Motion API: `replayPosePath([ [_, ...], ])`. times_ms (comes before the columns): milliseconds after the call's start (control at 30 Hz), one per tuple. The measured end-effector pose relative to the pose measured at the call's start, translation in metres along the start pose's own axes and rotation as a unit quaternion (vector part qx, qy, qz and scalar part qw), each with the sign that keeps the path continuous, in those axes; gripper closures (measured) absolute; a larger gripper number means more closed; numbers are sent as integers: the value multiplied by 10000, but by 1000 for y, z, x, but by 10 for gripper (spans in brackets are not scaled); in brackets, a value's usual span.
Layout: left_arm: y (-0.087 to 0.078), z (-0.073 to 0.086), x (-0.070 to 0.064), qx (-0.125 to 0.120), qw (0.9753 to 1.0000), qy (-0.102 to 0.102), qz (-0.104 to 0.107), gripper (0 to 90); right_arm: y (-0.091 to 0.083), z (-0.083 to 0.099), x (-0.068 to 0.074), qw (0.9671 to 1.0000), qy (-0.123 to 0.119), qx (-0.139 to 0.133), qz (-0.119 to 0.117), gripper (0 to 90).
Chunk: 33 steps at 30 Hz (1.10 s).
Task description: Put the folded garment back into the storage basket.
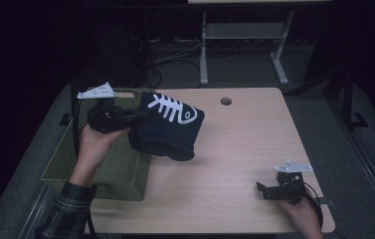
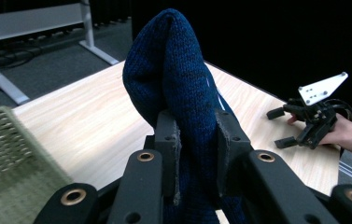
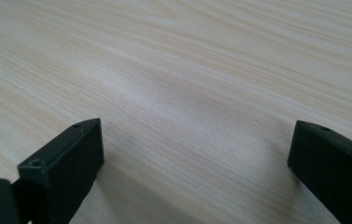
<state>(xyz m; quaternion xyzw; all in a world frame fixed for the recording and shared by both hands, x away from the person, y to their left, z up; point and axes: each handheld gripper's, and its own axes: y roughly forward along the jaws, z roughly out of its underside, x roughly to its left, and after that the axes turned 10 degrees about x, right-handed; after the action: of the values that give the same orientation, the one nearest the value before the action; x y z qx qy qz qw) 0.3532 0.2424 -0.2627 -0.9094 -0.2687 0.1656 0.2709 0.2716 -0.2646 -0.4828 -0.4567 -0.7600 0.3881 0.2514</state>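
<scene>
1. Dark blue knitted garment with a white fish-skeleton print (image 1: 167, 127): it hangs in the air over the table's left edge, near the far left corner, between the basket and the open tabletop.
2. The left gripper (image 1: 136, 115) has its jaws closed on a thick fold of the knit; in the left gripper view the fabric (image 2: 183, 84) is squeezed between the two pads and bulges beyond them. Pinching a bunched fold likely keeps the soft bundle together while it is carried.
3. The bundle's long axis runs from the jaws out toward the table's right edge, sagging at its lower front; the fish print faces up, its head pointing right.
4. The green woven rectangular basket (image 1: 120, 169) sits against the table's left edge, just under the left hand, so the garment seems to be passing between basket and table; which way I cannot tell.
5. The right gripper (image 1: 264, 190) rests low near the front right corner, jaws wide apart and holding nothing, over bare light wooden table (image 3: 173, 70), apparently waiting.
</scene>
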Motion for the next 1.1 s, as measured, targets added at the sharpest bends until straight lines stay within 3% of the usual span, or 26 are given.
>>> replayPosePath([
  [533,-51,1,16,-259,9986,-85,-448,741,0,0,0,10000,7,3,9,32],
  [1100,-100,18,33,-425,9943,-299,-936,743,0,0,0,10000,20,1,23,32],
])
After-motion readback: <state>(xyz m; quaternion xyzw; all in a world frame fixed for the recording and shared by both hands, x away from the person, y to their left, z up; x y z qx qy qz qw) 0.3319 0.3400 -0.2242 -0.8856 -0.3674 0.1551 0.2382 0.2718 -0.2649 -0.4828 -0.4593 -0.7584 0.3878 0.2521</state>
